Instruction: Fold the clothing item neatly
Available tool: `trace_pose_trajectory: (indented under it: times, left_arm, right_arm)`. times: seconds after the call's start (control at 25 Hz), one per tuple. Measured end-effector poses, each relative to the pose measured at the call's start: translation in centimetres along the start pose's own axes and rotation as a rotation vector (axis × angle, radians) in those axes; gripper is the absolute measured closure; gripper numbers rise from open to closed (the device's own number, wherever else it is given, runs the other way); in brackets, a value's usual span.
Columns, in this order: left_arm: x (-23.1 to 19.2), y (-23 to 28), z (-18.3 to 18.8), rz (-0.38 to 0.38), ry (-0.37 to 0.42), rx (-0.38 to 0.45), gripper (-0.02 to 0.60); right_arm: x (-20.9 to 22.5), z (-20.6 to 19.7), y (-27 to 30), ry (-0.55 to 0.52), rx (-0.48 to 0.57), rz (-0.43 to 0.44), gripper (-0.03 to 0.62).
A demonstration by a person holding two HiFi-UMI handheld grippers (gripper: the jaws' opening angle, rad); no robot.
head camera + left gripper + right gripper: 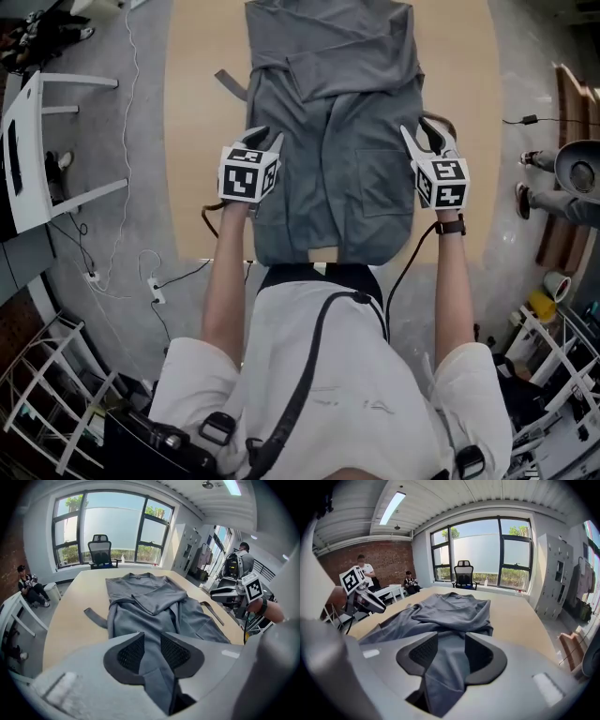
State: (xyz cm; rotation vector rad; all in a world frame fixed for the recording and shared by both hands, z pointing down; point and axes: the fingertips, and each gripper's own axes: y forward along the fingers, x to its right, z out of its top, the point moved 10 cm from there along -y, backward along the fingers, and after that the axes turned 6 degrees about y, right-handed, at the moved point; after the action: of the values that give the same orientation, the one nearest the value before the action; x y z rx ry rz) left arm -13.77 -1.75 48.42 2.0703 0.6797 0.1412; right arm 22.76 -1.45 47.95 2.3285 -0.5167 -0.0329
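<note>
A grey garment point(333, 141) is spread flat on a pale wooden worktop point(197, 112). Its long axis runs from the near edge, by the person's body, straight towards the far end. Its sleeves are seen folded across the far half, and a loose strip of fabric point(230, 84) sticks out at the far left. The left gripper point(265, 139) is held at the garment's left side edge and the right gripper point(424, 131) at its right side edge. Both are level with each other, beside the near half, and both are pointed forward and down. In the left gripper view the jaws are seen apart, with a fold of grey cloth lying loosely in the gap and not pinched. The same is seen in the right gripper view, where the gap looks a little wider. The garment therefore lies between the two grippers and stretches away ahead of them, and neither hand is nearer to it than the other. The next fold is judged to depend on that symmetry, since each side edge is within reach of its own gripper.
</note>
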Motion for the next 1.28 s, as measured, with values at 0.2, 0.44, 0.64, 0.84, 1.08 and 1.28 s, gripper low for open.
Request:
trace_pose_trajectory:
  times: [0.2, 0.44, 0.64, 0.84, 1.08, 1.28]
  left_arm:
    - [1.3, -3.5, -5.0, -0.025, -0.001, -0.009, 0.466]
    - [3.5, -6.3, -9.5, -0.053, 0.021, -0.013, 0.454]
    - [7.3, -7.0, -12.3, -0.025, -0.002, -0.025, 0.454]
    - [10.2, -9.0, -15.0, 0.021, -0.048, -0.006, 0.451]
    - [13.5, -11.0, -18.8, 0.073, -0.084, 0.010, 0.430]
    - [13.7, -11.8, -21.5, 0.096, -0.128, -0.036, 0.410]
  right_arm:
    - [-3.1, -2.8, -4.2, 0.070, 0.046, 0.038, 0.400]
    - [-6.6, -6.6, -7.2, 0.099, 0.006, 0.078, 0.316]
    - [-7.5, -10.3, -10.1, 0.105, -0.003, 0.104, 0.318]
    - [-8.5, -14.2, -12.8, 0.151, -0.010, 0.143, 0.321]
    - [-8.1, -19.0, -15.5, 0.158, -0.068, 0.177, 0.308]
    - [-6.5, -23.0, -16.7, 0.237, -0.137, 0.156, 0.279]
